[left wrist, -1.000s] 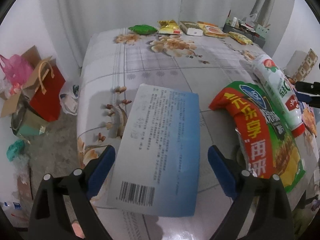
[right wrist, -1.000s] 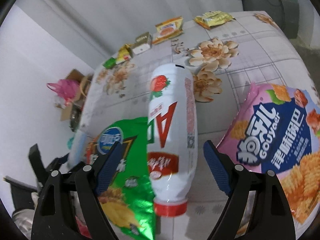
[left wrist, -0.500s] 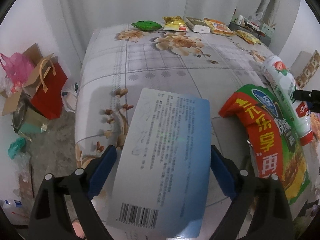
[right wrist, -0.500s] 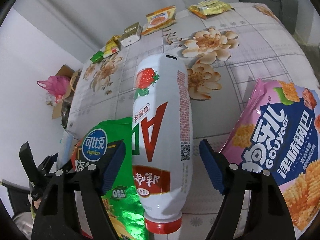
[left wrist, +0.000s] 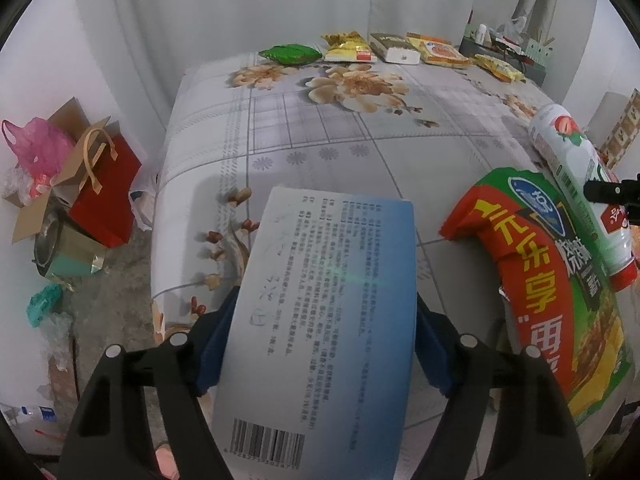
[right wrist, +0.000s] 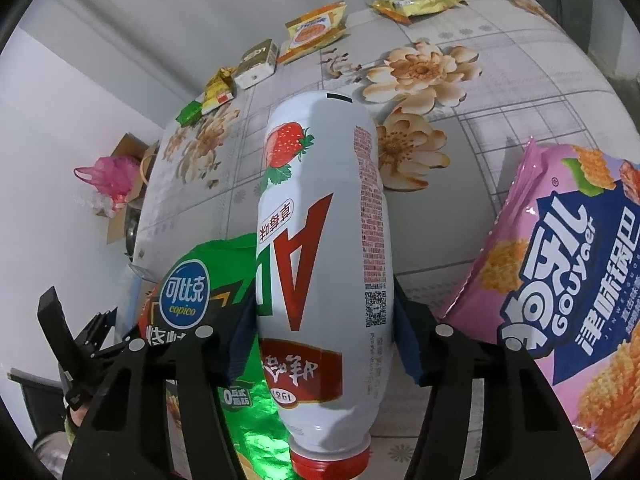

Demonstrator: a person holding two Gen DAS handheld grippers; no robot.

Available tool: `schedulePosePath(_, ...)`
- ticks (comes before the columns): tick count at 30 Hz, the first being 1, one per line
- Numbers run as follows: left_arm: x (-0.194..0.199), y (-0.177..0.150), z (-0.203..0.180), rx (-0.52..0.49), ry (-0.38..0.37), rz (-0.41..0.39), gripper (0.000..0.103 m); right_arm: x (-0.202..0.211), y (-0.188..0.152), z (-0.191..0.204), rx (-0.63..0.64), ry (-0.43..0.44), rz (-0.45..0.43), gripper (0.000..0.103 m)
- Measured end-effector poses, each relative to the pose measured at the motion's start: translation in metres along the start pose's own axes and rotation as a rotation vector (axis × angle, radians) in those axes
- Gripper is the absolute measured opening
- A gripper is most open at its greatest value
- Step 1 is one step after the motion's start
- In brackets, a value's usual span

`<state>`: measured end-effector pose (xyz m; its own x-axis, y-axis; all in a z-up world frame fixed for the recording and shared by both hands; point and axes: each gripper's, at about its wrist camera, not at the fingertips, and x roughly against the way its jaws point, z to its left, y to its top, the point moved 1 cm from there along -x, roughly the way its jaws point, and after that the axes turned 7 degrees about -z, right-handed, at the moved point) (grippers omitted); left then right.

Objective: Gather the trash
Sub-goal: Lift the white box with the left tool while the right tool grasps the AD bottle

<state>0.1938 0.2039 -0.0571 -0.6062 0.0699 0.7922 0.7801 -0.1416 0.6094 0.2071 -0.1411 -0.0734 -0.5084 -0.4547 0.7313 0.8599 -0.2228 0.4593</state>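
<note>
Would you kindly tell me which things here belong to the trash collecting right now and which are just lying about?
In hand:
- blue box, between the closing left gripper
- white bottle, between the closing right gripper

Lying about:
- green chip bag
- pink snack bag
- red gift bag on the floor

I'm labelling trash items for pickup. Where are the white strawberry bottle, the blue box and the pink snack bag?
white strawberry bottle [right wrist: 320, 240]: right wrist view, middle of its label.
blue box [left wrist: 328, 320]: left wrist view, centre of its printed face.
pink snack bag [right wrist: 568, 280]: right wrist view, on its blue logo panel.
</note>
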Motion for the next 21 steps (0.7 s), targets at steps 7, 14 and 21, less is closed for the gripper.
schedulePosePath(7, 0.009, 0.001, 0.003, 0.027, -0.003, -0.031, 0.074, 0.008, -0.003, -0.001, 0.0, 0.001, -0.029, 0.056)
schedulePosePath(14, 0.028, 0.003, 0.003, 0.052, -0.008, -0.064, 0.074, 0.023, -0.005, -0.003, -0.002, 0.035, -0.053, 0.056)
schedulePosePath(21, 0.064, 0.007, -0.011, 0.045, -0.035, -0.127, 0.073, 0.056, -0.014, -0.007, -0.021, 0.098, -0.099, 0.056)
